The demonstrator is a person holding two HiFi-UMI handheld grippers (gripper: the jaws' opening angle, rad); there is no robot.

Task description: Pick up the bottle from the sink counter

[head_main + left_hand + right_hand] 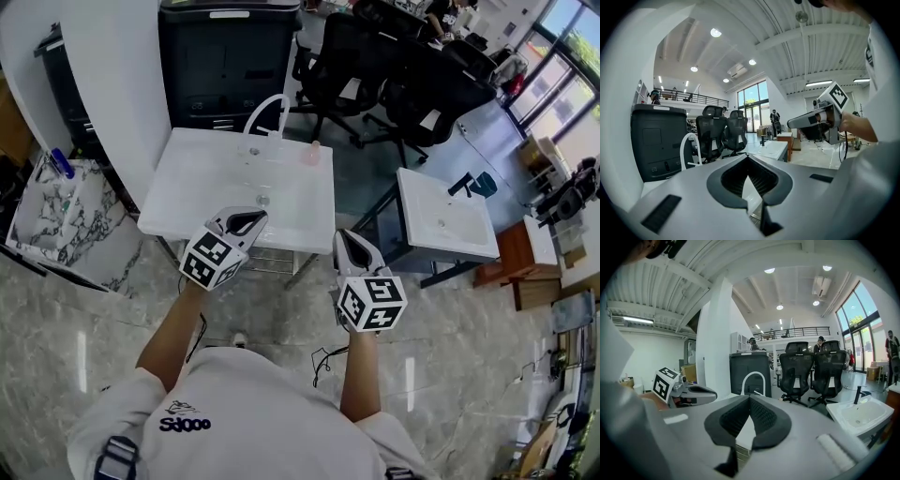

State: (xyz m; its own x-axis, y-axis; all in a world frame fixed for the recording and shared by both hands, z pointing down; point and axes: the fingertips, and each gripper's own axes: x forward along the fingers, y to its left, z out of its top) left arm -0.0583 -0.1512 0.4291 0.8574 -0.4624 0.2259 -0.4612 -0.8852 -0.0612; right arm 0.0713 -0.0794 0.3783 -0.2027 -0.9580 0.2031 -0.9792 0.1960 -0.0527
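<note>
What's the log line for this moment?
phase: pre-grasp | left hand-held gripper: shut, empty | right hand-held gripper: shut, empty | bottle: sink far right corner, untouched

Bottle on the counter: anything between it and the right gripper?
Nothing visible. The bottle stands at the far edge of the sink counter, right of the faucet; only bare basin separates it from the right gripper.

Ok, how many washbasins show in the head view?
3: a large white rectangular ceramic washbasin at centre, a smaller white ceramic one to its right, and a grey-veined marble one at far left. Others may be hidden beyond the frame.
</note>
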